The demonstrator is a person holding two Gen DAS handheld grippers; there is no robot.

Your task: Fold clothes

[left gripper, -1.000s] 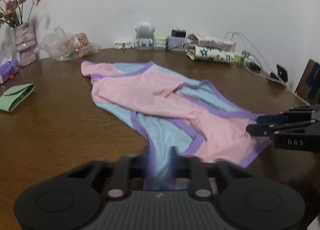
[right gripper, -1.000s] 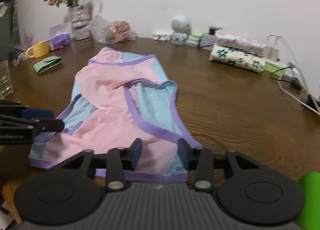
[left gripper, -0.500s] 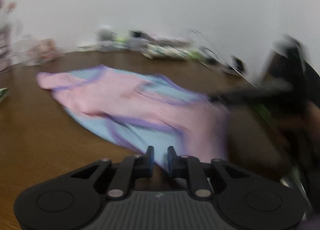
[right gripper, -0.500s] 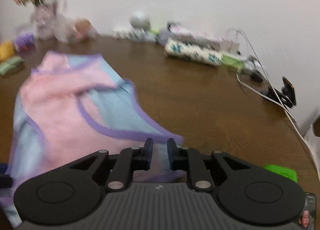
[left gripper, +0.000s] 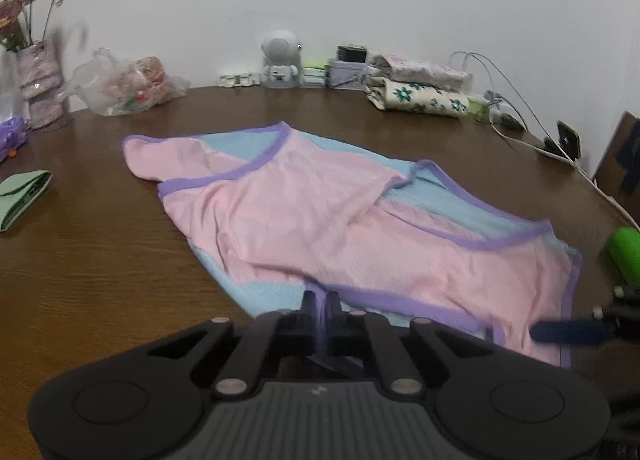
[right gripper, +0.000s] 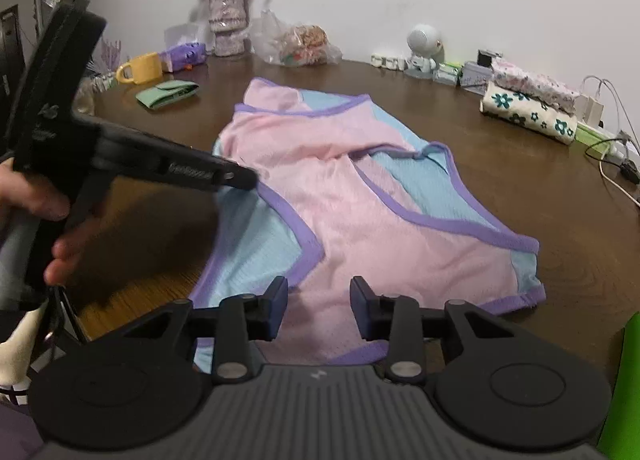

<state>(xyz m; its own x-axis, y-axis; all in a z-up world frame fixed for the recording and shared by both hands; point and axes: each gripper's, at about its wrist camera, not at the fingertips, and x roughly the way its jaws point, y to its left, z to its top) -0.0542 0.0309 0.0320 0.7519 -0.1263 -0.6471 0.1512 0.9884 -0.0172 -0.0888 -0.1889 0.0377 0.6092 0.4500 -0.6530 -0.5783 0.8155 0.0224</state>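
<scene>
- The pink and pale-blue mesh garment with purple trim (left gripper: 344, 219) lies spread, partly doubled over itself, mid-way across the brown wooden table (left gripper: 92, 256), running from about 10 o'clock to 4 o'clock in the left wrist view.
- The left gripper (left gripper: 320, 302) has just been closing and now sits clenched on the purple hem at the garment's near edge, at 6 o'clock. This reads as a pinch taken to lift that edge for the next fold.
- The right gripper (right gripper: 319, 288) has just been opening. Its jaws stand apart over the pink cloth near the hem without pressing it, likely lining up for a matching pinch.
- A person's hand (right gripper: 36, 195) holds the left tool's handle at 9 o'clock in the right wrist view.
- Folded floral cloths (left gripper: 420, 93) sit stacked at the far edge, near 1 o'clock, clear of the working area.
</scene>
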